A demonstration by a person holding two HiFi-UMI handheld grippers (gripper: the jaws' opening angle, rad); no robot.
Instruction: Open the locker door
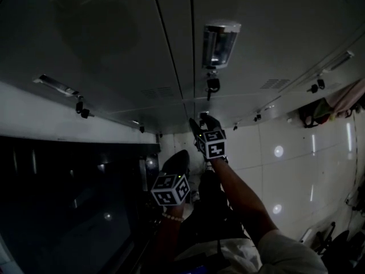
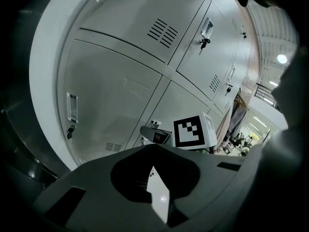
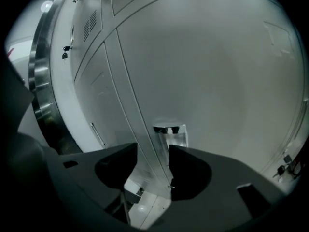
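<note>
The bank of grey sheet-metal lockers is filling every view. The grey metal locker door is sitting flush dead ahead of the right tool, so I'd say we're in the reaching-in step. The right arm is stretching forward and aiming the right gripper at it, jaws wide apart on nothing. The left gripper is hanging at its 7 o'clock in the head view, jaws together. The small recessed chrome handle is sitting at 12 o'clock off the gap, so the next move is hooking it.
</note>
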